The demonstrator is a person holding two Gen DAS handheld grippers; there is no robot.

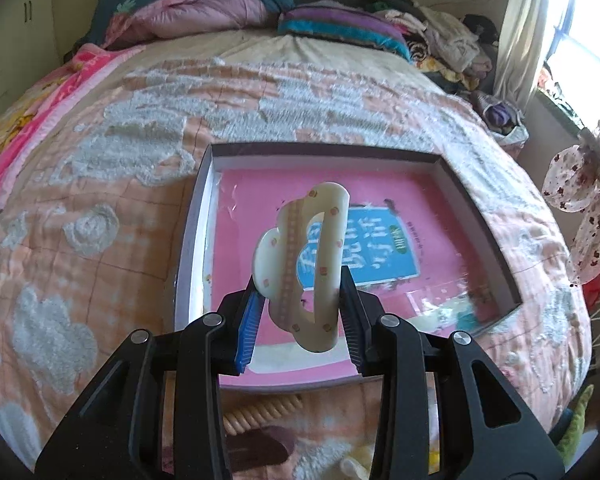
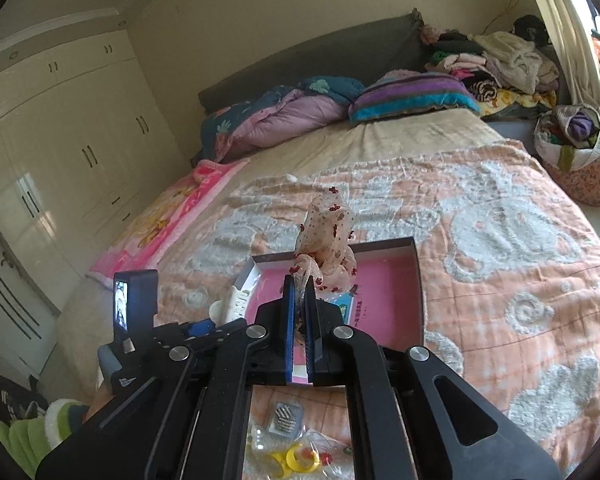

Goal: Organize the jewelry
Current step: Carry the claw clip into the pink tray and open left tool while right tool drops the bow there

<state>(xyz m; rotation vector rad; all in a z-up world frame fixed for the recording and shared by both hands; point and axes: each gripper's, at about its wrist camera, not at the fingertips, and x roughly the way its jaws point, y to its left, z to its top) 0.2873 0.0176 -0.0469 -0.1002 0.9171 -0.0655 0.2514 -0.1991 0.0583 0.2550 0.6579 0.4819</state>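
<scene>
My left gripper (image 1: 302,294) is shut on a cream cloud-shaped hair claw clip (image 1: 300,264) and holds it above a shallow dark box with a pink lining (image 1: 488,220) on the bed. My right gripper (image 2: 300,284) is shut on a sheer peach bow with red dots (image 2: 328,236), held above the same box (image 2: 416,280). The bow also shows at the right edge of the left wrist view (image 1: 580,208). The clip and the left gripper show at the left of the right wrist view (image 2: 232,304).
The box rests on a peach and white quilt (image 1: 100,200). A coiled orange hair tie (image 1: 260,412) and a dark clip (image 1: 260,448) lie near me. Yellow rings (image 2: 292,460) and small bags (image 2: 286,416) lie below my right gripper. Pillows (image 2: 412,100), clothes and a wardrobe (image 2: 60,152) are behind.
</scene>
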